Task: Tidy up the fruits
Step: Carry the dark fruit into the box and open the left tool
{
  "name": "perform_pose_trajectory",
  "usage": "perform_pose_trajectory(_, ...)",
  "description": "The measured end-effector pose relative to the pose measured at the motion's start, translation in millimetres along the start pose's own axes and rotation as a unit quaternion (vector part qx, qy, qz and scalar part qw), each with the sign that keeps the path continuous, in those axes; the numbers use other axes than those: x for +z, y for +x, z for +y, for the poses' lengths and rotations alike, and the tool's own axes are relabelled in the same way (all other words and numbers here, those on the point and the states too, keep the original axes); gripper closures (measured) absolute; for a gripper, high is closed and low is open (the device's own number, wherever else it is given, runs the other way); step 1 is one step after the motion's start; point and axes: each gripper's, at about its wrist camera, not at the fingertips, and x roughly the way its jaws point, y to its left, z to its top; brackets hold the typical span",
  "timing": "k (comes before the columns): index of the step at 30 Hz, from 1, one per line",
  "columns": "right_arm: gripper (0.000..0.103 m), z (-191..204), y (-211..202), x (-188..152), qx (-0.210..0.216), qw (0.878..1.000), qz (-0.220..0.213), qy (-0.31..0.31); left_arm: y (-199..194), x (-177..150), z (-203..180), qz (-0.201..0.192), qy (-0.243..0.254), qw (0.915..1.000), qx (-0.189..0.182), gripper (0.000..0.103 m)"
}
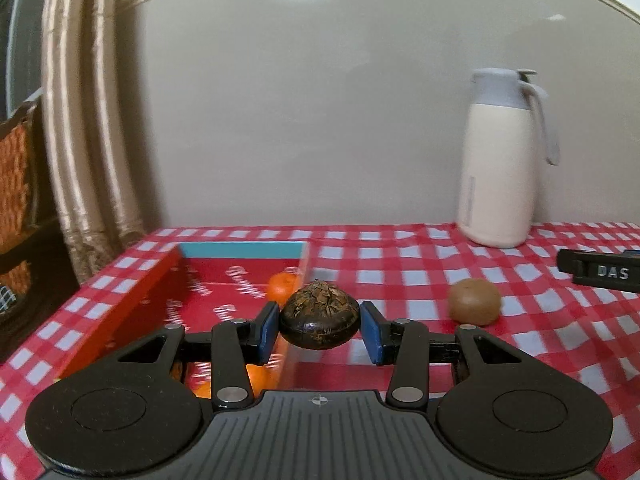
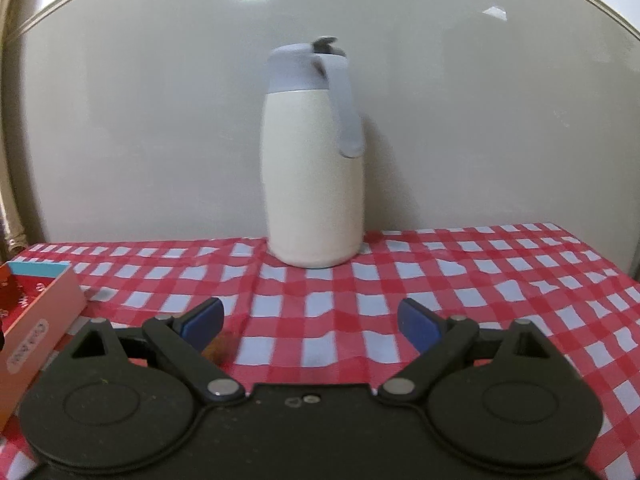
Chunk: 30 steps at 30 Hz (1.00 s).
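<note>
Left wrist view: the left hand-held gripper (image 1: 319, 326) clamps a dark fruit (image 1: 319, 318) above the red box (image 1: 140, 296) wall. Oranges (image 1: 282, 285) lie inside; a brown fruit (image 1: 474, 301) remains on the bench (image 1: 400, 272) at 3 o'clock.

Right wrist view: the right hand-held gripper (image 2: 310, 322) stands wide, empty; a thermos (image 2: 312, 160) stands at 12 o'clock.

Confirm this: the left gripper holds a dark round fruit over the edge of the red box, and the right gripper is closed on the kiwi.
Not quite. The left gripper does hold the dark round fruit by the red box, but the right gripper is open and empty in the right wrist view. The kiwi lies on the tablecloth.
</note>
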Motion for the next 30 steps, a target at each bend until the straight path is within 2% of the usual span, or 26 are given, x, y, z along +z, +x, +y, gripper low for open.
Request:
perform_pose_trajectory(12, 0.01, 43, -10, -4, 0.031, 0.999, -0.002, -0.021, -5, -12, 59, 0.006, -0.035, 0.9981, 0.05, 0.059)
perform_pose_trajectory(30, 0.01, 66, -8, -9, 0.05, 0.998, 0.003, -0.031, 9, -21, 85, 0.025, -0.05, 0.9951, 0.081, 0.059)
